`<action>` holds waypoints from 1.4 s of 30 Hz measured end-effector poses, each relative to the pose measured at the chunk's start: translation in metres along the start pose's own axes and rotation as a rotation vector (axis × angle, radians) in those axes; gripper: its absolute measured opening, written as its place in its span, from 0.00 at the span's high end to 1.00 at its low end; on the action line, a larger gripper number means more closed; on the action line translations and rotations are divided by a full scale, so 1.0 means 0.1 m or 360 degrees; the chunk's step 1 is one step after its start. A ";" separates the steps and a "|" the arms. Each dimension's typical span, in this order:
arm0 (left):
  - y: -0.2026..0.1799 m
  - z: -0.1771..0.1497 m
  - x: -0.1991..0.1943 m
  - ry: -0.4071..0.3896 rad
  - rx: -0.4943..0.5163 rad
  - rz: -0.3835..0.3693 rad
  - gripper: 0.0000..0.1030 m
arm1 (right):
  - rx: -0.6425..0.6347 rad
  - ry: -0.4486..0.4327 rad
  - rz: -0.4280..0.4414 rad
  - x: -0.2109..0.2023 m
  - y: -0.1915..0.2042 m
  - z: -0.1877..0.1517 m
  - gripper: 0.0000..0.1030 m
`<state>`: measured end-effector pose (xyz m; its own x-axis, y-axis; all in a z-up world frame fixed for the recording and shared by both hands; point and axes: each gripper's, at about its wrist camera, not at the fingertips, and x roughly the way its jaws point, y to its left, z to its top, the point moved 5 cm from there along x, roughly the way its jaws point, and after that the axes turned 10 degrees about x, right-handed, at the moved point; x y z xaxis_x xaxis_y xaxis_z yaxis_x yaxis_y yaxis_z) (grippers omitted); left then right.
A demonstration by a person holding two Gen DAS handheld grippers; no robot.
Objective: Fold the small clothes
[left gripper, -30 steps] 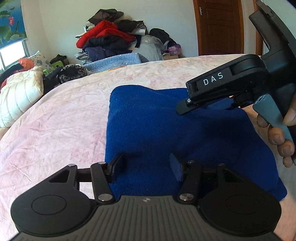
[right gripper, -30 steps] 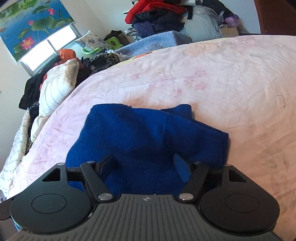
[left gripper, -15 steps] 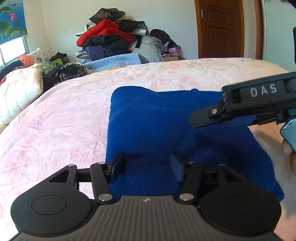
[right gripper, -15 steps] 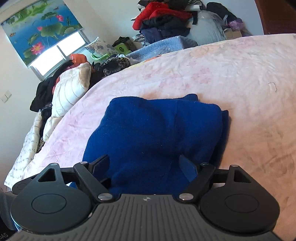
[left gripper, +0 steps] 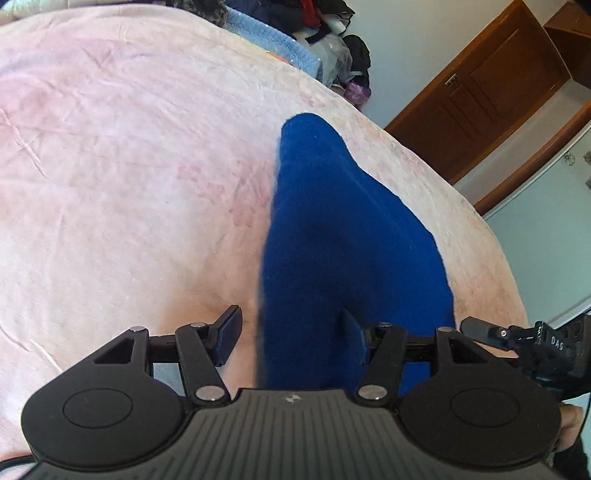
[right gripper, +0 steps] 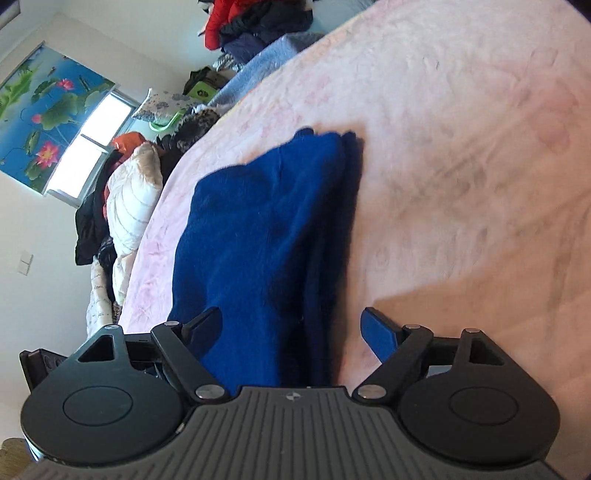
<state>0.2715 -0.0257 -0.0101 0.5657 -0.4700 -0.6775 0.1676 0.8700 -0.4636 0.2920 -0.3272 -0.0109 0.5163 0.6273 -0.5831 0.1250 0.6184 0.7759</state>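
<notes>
Folded blue sweater (left gripper: 343, 236) flat on pink bedspread (left gripper: 129, 166), heaped clothes (right gripper: 258, 22) beyond. Left hand-held gripper (left gripper: 291, 338) half open, right hand-held gripper (right gripper: 291, 332) just widened; both empty, straddling sweater edges.

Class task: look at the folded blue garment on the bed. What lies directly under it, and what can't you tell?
The blue garment lies on the pink bedsheet, which shows on every side of it. Its own folded layers stack along one edge. Whether anything is tucked beneath or between them is covered.

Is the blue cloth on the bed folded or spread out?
Folded: the blue cloth shows stacked layers along its right edge.
</notes>
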 end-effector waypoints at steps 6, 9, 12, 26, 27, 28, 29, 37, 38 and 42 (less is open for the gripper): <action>-0.12 0.04 0.19 0.0219 0.0054 0.0036 0.88 | -0.0096 0.0126 0.0043 0.21 0.22 -0.17 0.49; -0.21 0.14 0.08 0.0255 0.0146 0.0104 0.90 | -0.0151 0.0173 -0.0020 0.23 0.27 -0.19 0.82; -0.25 0.15 0.07 0.0321 0.0256 0.0139 0.90 | -0.0244 0.0178 0.0007 0.08 0.39 -0.27 0.83; -0.87 0.31 -0.35 -0.0289 0.0900 0.0640 0.18 | -0.0328 -0.0252 -0.0042 -0.30 0.58 0.21 0.44; -0.98 0.31 -0.26 -0.0312 0.0967 0.0589 0.18 | -0.0319 -0.0254 -0.0006 -0.21 0.66 0.36 0.37; -1.05 0.30 -0.14 -0.0295 0.1014 0.0543 0.18 | -0.0310 -0.0237 0.0025 -0.11 0.72 0.45 0.25; -1.08 0.28 0.00 -0.0243 0.1045 0.0513 0.18 | -0.0293 -0.0201 0.0047 0.07 0.77 0.55 0.20; -0.67 0.22 0.50 -0.0019 0.0906 0.0494 0.10 | -0.0426 -0.0123 -0.0218 1.01 0.64 0.69 0.21; -0.63 0.24 0.53 -0.0020 0.0883 0.0502 0.02 | -0.0455 -0.0122 -0.0247 1.03 0.68 0.65 0.20; -0.49 0.26 0.28 -0.0070 0.0650 0.0483 0.03 | -0.0529 -0.0113 -0.0383 0.91 0.79 0.52 0.20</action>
<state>0.2998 -0.0781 0.0084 0.6697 -0.1881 -0.7184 0.2874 0.9577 0.0171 0.3929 -0.2456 0.0099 0.5646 0.4192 -0.7110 -0.0254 0.8698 0.4927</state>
